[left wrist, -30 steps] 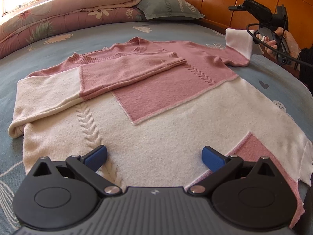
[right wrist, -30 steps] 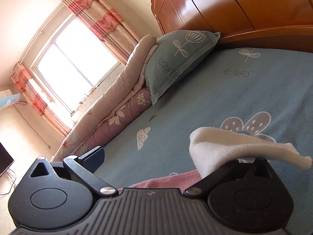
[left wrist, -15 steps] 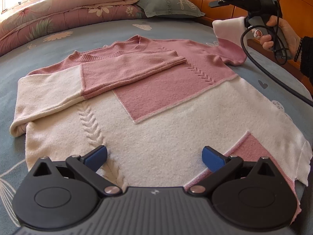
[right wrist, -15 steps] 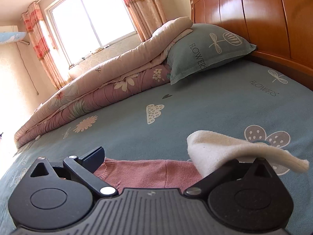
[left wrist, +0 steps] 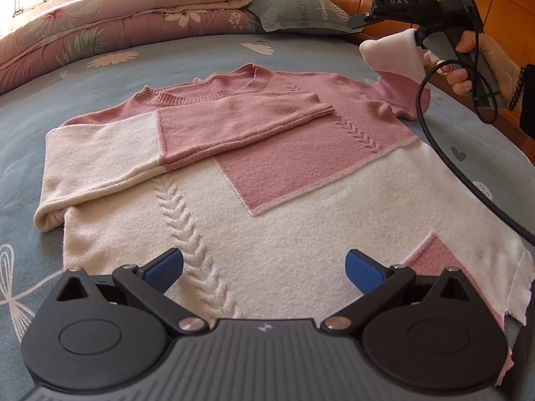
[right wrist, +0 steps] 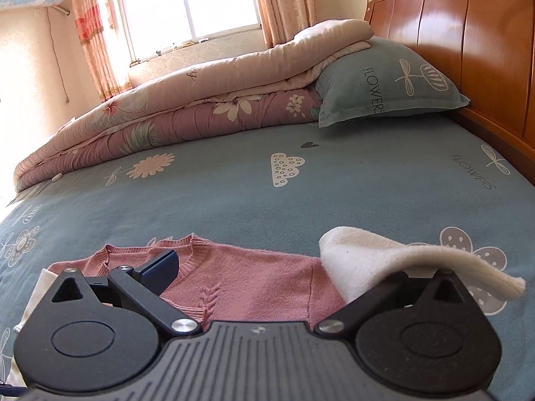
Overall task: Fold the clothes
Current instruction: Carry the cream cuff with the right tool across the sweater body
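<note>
Already one sleeve [left wrist: 234, 127] lies folded across the sweater [left wrist: 301, 200] on the bed [left wrist: 200, 53]; the left gripper [left wrist: 264, 267] hovers agape above its hem. Opposite, the right gripper [right wrist: 267, 277] looks spread, cuff [right wrist: 384, 260] draped over one finger, lifted for folding inward.

Black grippers [left wrist: 264, 267], blue finger pads [left wrist: 165, 267], black cable [left wrist: 444, 157], perhaps beaded bracelet [left wrist: 517, 88]
</note>
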{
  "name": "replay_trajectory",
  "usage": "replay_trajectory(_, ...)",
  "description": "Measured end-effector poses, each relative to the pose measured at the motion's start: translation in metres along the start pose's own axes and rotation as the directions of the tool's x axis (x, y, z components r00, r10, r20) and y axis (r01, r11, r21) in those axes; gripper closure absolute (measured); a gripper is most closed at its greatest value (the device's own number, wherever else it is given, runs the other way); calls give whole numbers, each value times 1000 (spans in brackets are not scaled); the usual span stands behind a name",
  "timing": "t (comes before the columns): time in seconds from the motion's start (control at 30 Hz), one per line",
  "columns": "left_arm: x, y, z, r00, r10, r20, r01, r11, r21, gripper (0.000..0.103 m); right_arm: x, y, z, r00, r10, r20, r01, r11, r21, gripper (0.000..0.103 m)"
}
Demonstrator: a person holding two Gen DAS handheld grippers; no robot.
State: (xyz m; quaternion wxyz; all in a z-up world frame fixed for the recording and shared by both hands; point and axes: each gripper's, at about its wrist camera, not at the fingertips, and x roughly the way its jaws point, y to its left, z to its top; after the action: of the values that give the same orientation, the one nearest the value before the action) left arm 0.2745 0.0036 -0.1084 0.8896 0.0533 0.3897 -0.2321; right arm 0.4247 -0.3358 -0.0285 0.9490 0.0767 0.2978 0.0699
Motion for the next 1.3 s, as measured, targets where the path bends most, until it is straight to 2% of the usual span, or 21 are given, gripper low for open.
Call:
replay_trajectory(0.2,-3,1,2,1000,2,3,-2,1000,4,1,6,19,0,1000,6,-16,-7,999,-46,0)
replay_trajectory(0.37,-7,2,2,999,52,8,-52,997,60,1,12,33,0,999,13,-29,-15,997,-77,0)
replay_trajectory(0.73,-11,10,-4,997,78,-18,-76,993,92,1,22,64,4,998,42,-43,-47,991,-127,0)
replay_trajectory(1.03,-13,12,-12,997,67,-46,-59,987,150,1,35,83,13,996,53,-68,-63,986,-153,0)
replay_trajectory(1.3,-22,21,-14,998,36,-43,-29,989,144,1,43,98,16,996,62,-61,-72,981,-180,0)
